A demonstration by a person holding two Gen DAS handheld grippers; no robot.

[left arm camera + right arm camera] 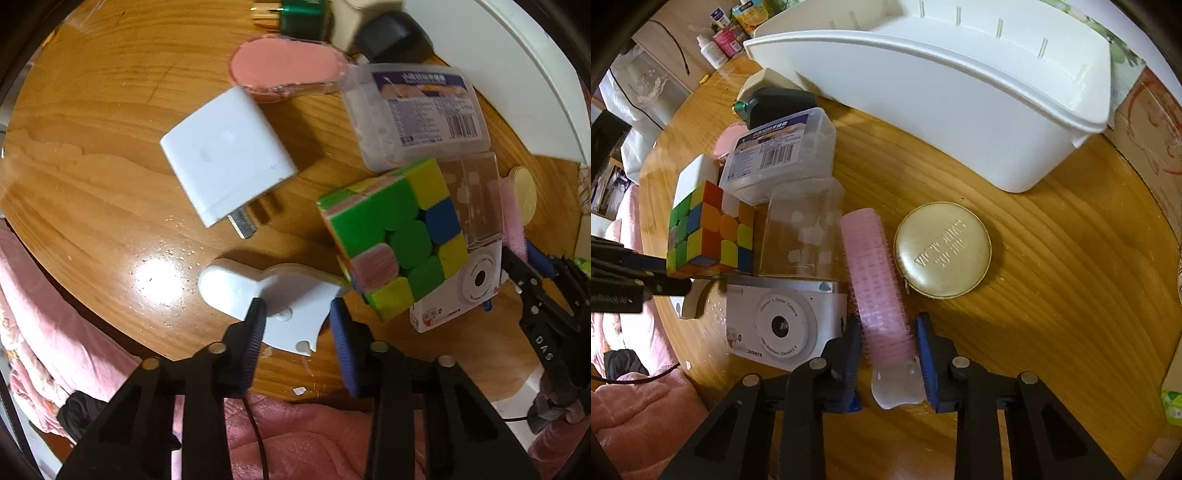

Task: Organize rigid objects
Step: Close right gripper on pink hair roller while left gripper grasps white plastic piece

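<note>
On the wooden table [1052, 295], a pink hair roller [877, 284] is clamped by the right gripper [888, 341], beside a gold tin [942, 250] with embossed lettering too blurred to read. A white plastic bracket [273, 295] is pinched by the left gripper [297, 317]. "camera" is printed on the camera box [783, 325].

The left tool [297, 312] points steeply down, its jaws drawn in with the ribbed pads pressing both sides of a flat white plastic piece [258, 291]. The right tool [888, 332] points down likewise, its blue pads clamped on a pink hair roller [877, 280] running toward twelve o'clock.
</note>
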